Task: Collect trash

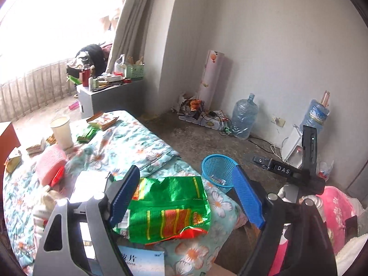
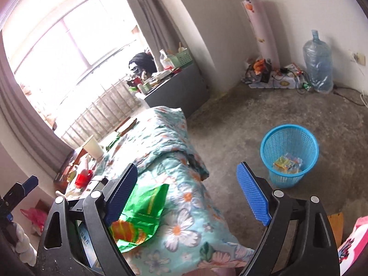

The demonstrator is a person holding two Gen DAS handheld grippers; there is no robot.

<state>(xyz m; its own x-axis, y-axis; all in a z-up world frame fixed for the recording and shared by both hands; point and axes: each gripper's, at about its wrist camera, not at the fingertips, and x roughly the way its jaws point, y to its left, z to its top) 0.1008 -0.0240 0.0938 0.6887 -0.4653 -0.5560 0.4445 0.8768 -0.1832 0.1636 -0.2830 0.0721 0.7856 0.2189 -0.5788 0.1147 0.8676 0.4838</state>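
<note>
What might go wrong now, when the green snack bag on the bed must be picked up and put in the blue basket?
The crinkled green foil snack bag lies flat on the soft floral quilt, so the open left gripper may pinch fabric too. The blue mesh basket stands apart on the floor; the light bag could miss it.

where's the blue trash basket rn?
The blue trash basket stands on the concrete floor right of the bed, some wrappers already inside.
</note>
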